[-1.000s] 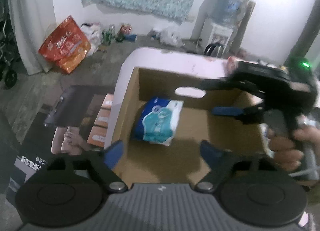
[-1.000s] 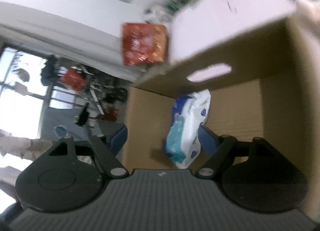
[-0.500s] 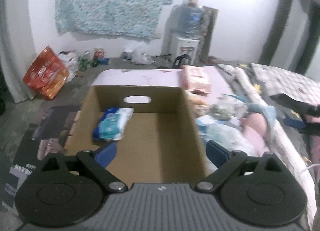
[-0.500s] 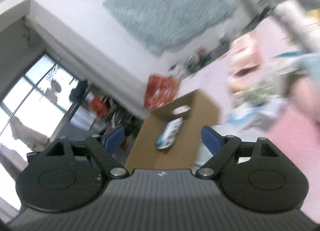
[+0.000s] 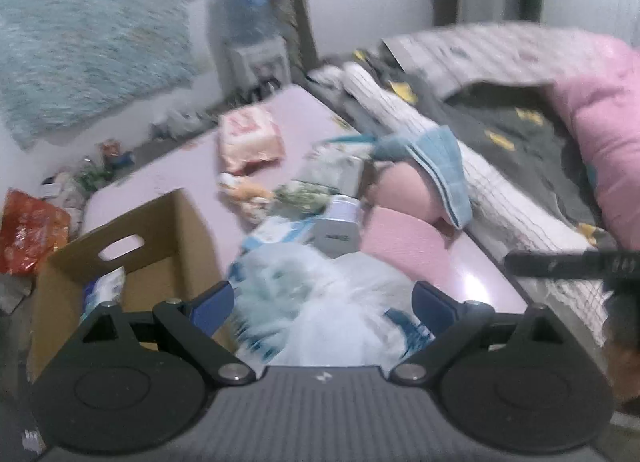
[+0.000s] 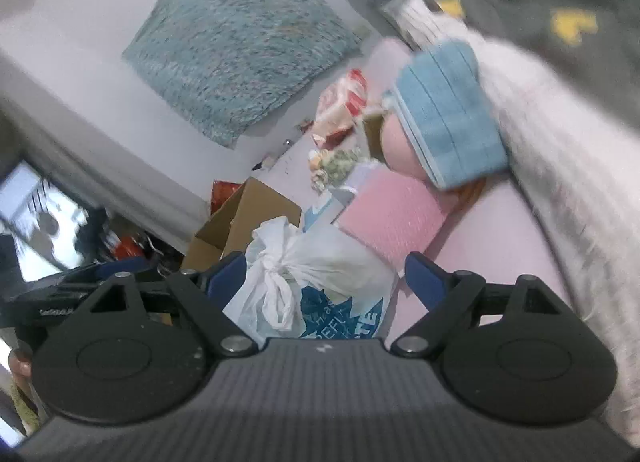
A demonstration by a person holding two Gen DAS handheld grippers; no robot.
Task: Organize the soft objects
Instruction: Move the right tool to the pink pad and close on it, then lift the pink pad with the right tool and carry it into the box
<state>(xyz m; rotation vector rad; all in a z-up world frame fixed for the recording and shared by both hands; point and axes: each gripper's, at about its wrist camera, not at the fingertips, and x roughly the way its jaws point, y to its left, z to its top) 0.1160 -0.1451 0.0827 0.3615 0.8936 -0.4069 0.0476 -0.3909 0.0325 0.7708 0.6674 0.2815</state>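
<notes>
Early stage, by my read: the open brown cardboard box with a cut-out handle (image 5: pixel 132 262) holds only one blue-and-white soft plastic pack (image 5: pixel 105 289), while the knotted white plastic bag with blue print (image 6: pixel 316 282), folded pink cloth (image 6: pixel 390 218), blue striped towel (image 6: pixel 448 118) and red-and-white soft packet (image 5: pixel 250 138) lie loose on the pale pink tabletop (image 5: pixel 304 118) beside it. Right gripper (image 6: pixel 326 276) has just been opening; its jaws stand spread on either side of the knotted bag, pads not pressing it. Left gripper (image 5: pixel 322 302) is likewise spread and empty, above that bag.
</notes>
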